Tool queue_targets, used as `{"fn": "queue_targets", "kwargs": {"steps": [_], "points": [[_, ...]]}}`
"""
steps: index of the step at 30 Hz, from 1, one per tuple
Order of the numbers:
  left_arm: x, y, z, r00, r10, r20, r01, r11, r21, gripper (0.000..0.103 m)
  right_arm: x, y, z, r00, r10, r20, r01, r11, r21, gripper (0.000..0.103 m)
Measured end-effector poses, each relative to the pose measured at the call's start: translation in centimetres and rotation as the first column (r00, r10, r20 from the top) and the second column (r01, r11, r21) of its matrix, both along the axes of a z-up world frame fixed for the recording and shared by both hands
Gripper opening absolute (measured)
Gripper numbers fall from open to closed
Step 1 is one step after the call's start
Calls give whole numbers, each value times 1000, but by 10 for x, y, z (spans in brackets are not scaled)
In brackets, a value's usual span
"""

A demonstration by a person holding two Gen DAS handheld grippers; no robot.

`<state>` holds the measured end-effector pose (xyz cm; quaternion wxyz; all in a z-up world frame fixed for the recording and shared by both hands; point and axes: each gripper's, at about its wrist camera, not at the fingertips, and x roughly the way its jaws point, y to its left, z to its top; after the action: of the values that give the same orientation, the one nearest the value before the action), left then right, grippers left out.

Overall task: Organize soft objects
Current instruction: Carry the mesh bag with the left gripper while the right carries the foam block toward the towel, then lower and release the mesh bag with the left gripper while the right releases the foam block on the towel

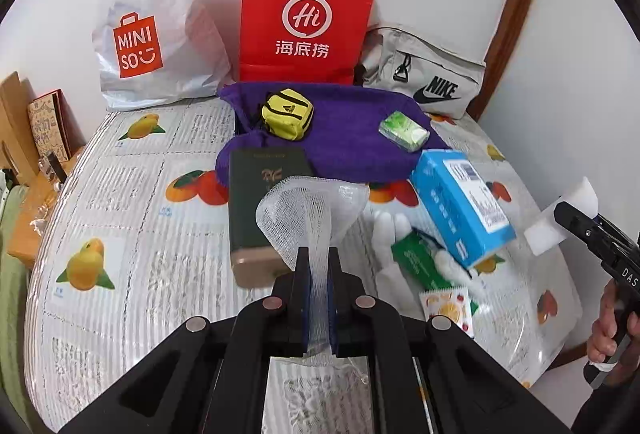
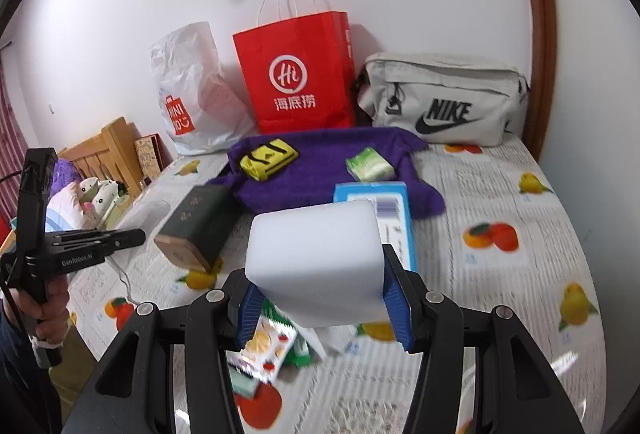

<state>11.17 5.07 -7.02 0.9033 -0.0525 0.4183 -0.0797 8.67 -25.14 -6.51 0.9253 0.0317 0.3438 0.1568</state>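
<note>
The left gripper [image 1: 318,262] is clamped on a white mesh net [image 1: 308,210] above the fruit-print bedspread [image 1: 120,194]. The right gripper [image 2: 324,298] squeezes a white foam block [image 2: 316,262]. Bare bedspread lies toward the left edge; the purple towel [image 1: 352,142] is cluttered.

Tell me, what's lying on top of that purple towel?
On the purple towel lie a yellow pouch and a green tissue pack. Whatever is beneath the towel is covered.
</note>
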Motion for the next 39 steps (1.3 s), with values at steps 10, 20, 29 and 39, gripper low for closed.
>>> {"fn": "queue_targets", "kwargs": {"steps": [10, 20, 29, 39], "points": [[47, 3, 16, 999, 33, 6, -33, 999, -13, 7, 60, 11, 12, 1000, 10, -14, -9, 999, 40, 53], [90, 7, 16, 998, 63, -6, -64, 997, -33, 7, 116, 7, 14, 999, -19, -45, 23, 997, 80, 53], [133, 10, 6, 993, 112, -29, -113, 993, -40, 7, 172, 15, 7, 997, -7, -76, 13, 996, 84, 53], [186, 15, -10, 987, 150, -61, -154, 986, -58, 7, 233, 33, -19, 986, 2, -168, 2, 1000, 27, 53]]}}
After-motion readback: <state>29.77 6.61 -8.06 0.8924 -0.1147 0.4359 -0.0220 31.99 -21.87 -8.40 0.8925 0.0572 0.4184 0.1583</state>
